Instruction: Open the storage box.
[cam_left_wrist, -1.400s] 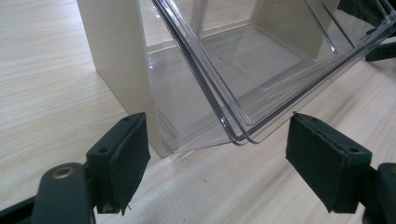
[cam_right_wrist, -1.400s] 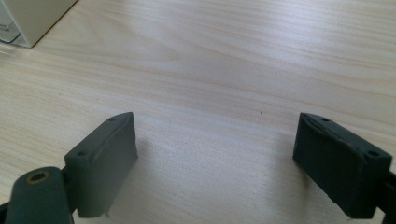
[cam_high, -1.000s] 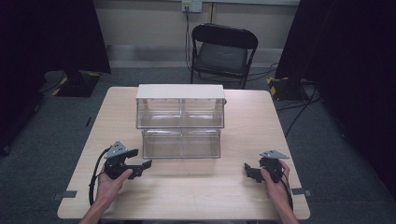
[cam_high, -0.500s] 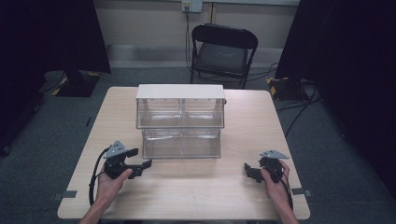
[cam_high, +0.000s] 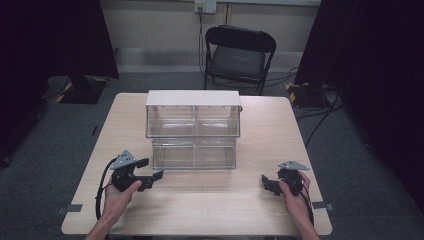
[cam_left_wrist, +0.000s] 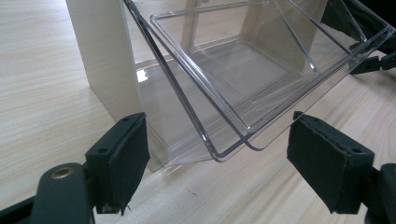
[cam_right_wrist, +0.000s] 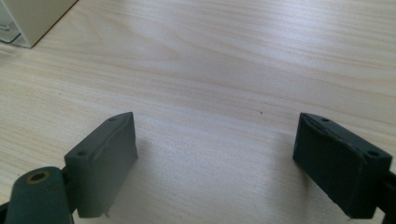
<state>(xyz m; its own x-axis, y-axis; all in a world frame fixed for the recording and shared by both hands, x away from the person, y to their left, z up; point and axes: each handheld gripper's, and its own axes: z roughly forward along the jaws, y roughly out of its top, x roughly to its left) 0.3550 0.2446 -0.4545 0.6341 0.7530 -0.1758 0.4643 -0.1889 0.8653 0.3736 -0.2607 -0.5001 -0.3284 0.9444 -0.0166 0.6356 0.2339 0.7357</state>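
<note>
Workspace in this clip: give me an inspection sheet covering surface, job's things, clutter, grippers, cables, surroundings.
Surface: light wooden table, bare in front of the grippers.
Job's things: clear plastic drawer unit with white top at table centre; lower drawer tilted open toward the left gripper; it looks empty.
Clutter: nothing seen.
Grippers: left gripper open, near the unit's lower left corner; right gripper open, over bare table, apart from the unit.
Cables: black cable loops from the left gripper.
Surroundings: black folding chair behind the table, dark curtains, grey floor.
</note>
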